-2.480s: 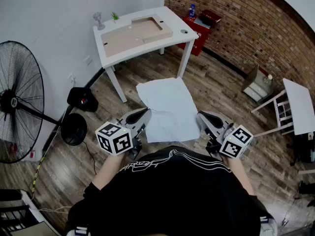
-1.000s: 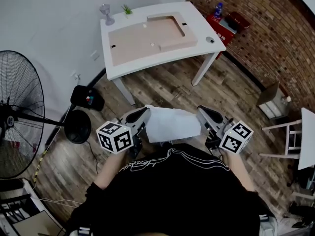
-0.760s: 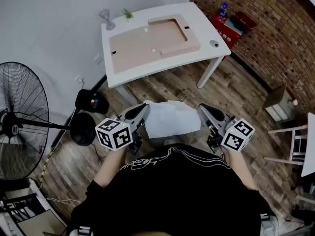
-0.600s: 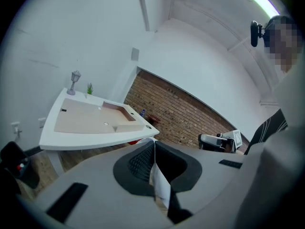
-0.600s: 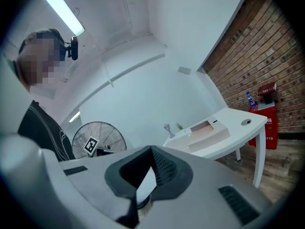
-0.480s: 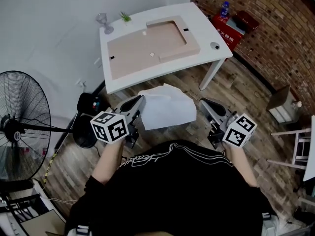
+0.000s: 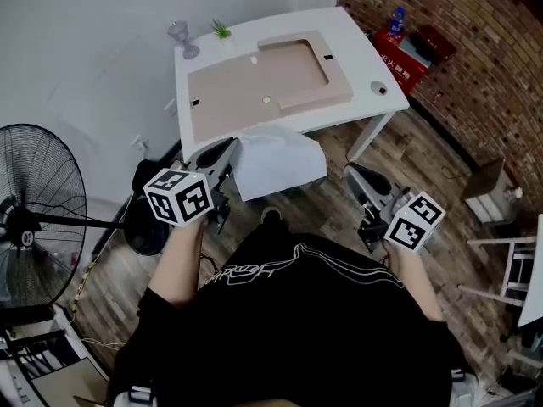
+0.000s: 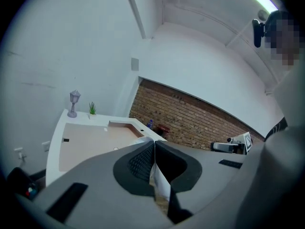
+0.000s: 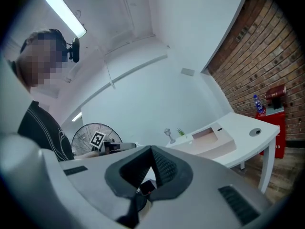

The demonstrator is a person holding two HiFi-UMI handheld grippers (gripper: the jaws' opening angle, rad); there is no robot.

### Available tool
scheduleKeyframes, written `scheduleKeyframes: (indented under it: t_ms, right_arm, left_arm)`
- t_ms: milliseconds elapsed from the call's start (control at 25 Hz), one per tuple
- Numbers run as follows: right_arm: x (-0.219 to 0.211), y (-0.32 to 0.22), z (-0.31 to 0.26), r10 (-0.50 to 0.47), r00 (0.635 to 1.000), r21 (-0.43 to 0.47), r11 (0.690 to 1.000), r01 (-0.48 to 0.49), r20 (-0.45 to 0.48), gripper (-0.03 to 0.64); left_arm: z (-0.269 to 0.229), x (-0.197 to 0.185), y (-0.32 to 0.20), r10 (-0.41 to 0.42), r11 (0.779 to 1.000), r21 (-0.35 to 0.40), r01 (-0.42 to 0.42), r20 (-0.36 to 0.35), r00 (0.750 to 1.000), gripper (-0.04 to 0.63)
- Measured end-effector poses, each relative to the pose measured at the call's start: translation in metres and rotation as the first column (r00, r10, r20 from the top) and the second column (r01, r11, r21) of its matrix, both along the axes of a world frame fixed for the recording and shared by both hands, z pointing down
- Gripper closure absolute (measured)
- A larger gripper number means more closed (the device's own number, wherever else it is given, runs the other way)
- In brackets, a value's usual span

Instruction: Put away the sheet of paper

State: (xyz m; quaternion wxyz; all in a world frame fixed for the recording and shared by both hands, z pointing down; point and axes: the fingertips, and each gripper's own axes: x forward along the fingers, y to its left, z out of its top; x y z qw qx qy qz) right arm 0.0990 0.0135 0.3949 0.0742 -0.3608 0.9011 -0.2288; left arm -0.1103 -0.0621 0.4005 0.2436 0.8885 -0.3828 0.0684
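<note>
Left gripper (image 7: 227, 151) is clamped shut on one edge of the sheet of paper (image 7: 276, 161); its own view shows the sheet pinched between the jaws. The sheet hangs in the air above the wooden floor (image 7: 416, 155). Right gripper (image 7: 351, 173), jaws together and empty, sits apart from the sheet's right edge. Farther off, the white worktop (image 7: 373, 70) carries a tan board (image 7: 254, 83) and a small plant (image 7: 221, 30). A brick wall (image 7: 458, 49) stands at far right.

White paper sheet (image 7: 276, 161) — rumpled, off floor, edge pinched in left gripper (image 7: 231, 147) — just before table (image 7: 373, 100).
</note>
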Motion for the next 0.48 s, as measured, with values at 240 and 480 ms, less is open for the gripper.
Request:
scheduleKeyframes:
  t_ms: [240,480]
  right_arm:
    - [-0.013,-0.044,-0.001,-0.002,1.0,0.004,1.0,0.003,-0.01,0.615]
    - [-0.019,-0.1,-0.006,0.017,1.0,-0.002,1.0,-0.017,-0.025,0.615]
  left_arm:
    - [0.001,-0.02,-0.05,-0.023,1.0,0.002,0.023,-0.016,1.0,0.56]
    - [0.005,-0.034,-0.115,-0.034,0.999,-0.01,0.034,-0.031,0.999,0.56]
